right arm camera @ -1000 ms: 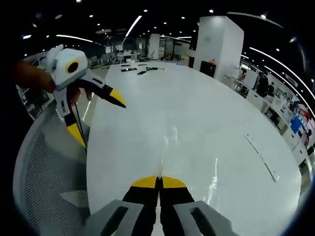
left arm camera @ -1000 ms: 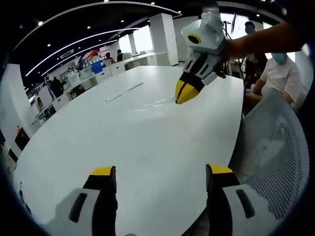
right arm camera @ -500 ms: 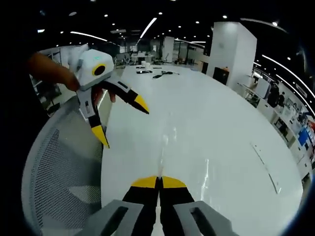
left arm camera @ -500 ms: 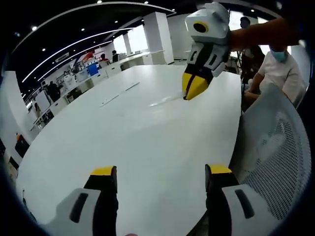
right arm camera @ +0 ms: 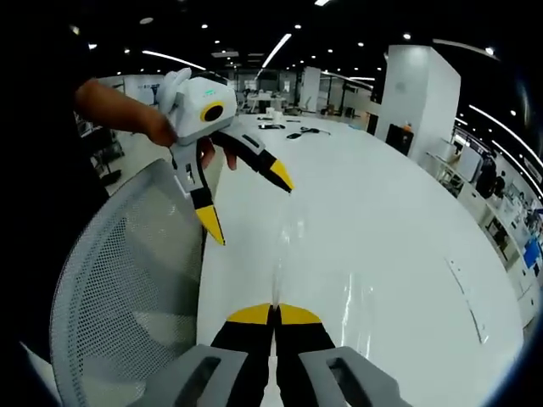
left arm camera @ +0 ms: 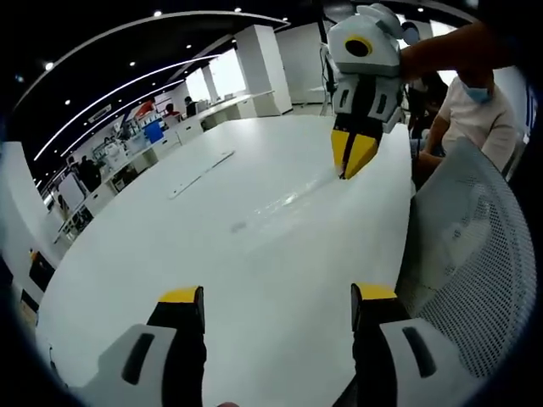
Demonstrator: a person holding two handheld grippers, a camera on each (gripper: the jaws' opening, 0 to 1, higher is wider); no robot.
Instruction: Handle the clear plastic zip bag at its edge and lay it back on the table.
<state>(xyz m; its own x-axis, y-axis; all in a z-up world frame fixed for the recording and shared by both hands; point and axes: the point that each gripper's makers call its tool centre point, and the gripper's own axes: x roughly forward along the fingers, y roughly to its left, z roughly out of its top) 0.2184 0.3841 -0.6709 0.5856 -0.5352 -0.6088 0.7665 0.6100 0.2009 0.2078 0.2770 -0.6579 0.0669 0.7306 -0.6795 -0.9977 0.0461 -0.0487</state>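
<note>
The clear plastic zip bag [left arm camera: 276, 203] lies as a faint glossy streak on the white table [left arm camera: 212, 254]. One edge of it runs up to my right gripper [left arm camera: 350, 161], which comes in from the top right and is shut on that edge. In the right gripper view the shut jaws [right arm camera: 273, 314] pinch the bag [right arm camera: 277, 273], a thin clear strip leading forward over the table [right arm camera: 382, 220]. My left gripper [left arm camera: 276, 294] is open above the table's near side, nothing between its jaws. It also shows at the upper left [right arm camera: 249, 206], open, held by a hand.
A white mesh chair [left arm camera: 475, 254] [right arm camera: 127, 271] stands against the table edge beside both grippers. A seated person [left arm camera: 479, 110] is behind it. Thin white strips [left arm camera: 199, 163] [right arm camera: 467, 292] lie on the table, and small dark objects [right arm camera: 293, 131] at its far end.
My right gripper, still shut on the bag's edge, has shifted toward the chair-side table edge, drawing the bag along. The open left gripper now sits closer to the centre of the right gripper view.
</note>
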